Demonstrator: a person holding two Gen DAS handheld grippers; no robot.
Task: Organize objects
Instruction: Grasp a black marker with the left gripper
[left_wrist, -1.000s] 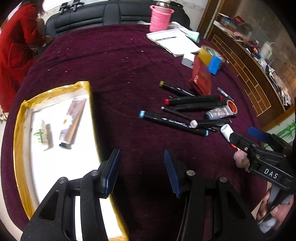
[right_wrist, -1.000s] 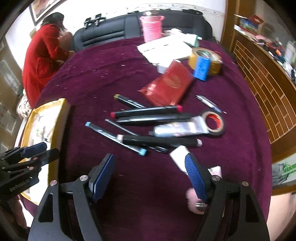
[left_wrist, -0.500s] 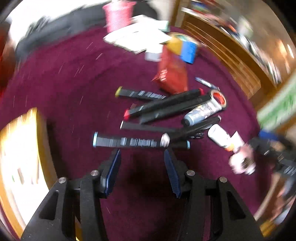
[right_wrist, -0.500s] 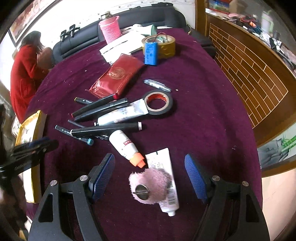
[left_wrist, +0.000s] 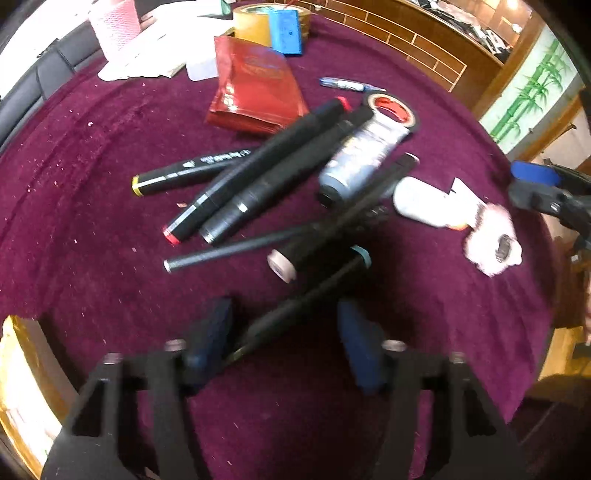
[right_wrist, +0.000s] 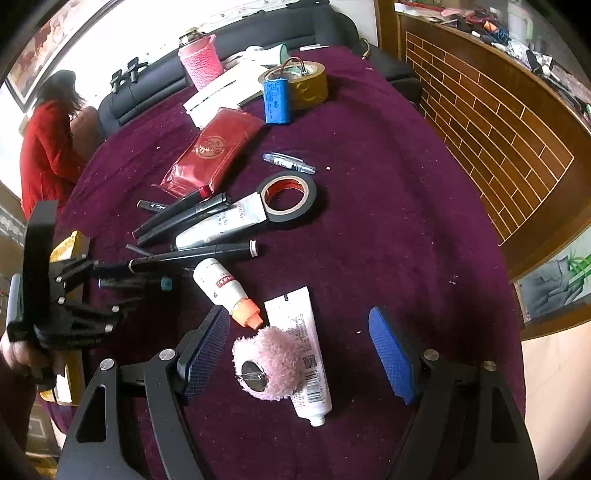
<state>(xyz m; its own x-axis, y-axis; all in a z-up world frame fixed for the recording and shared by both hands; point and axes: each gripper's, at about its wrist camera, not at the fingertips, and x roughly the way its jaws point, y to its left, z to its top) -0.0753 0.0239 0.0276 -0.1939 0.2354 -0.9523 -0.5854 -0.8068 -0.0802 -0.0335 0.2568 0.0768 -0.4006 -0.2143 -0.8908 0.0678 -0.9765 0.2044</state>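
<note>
A pile of black markers (left_wrist: 258, 184) lies on the maroon cloth. My left gripper (left_wrist: 284, 332) is open, its jaws on either side of a black marker with a teal cap (left_wrist: 314, 291); the marker's near end lies by the left pad. The same marker shows in the right wrist view (right_wrist: 140, 282). My right gripper (right_wrist: 299, 347) is open over a pink fluffy clip (right_wrist: 266, 363) and a white tube (right_wrist: 304, 350). A white bottle with an orange cap (right_wrist: 225, 290) lies beside them.
A gold-edged white tray (left_wrist: 18, 387) sits at the left. A silver tube (right_wrist: 221, 223), black tape roll (right_wrist: 290, 195), red pouch (right_wrist: 210, 151), blue battery (right_wrist: 276, 101), yellow tape roll (right_wrist: 306, 83), pink cup (right_wrist: 201, 66) and papers lie further back.
My left gripper swung right from the tray and moved in over the teal-capped marker. My right gripper shifted right, from the markers to the pink clip and white tube.
</note>
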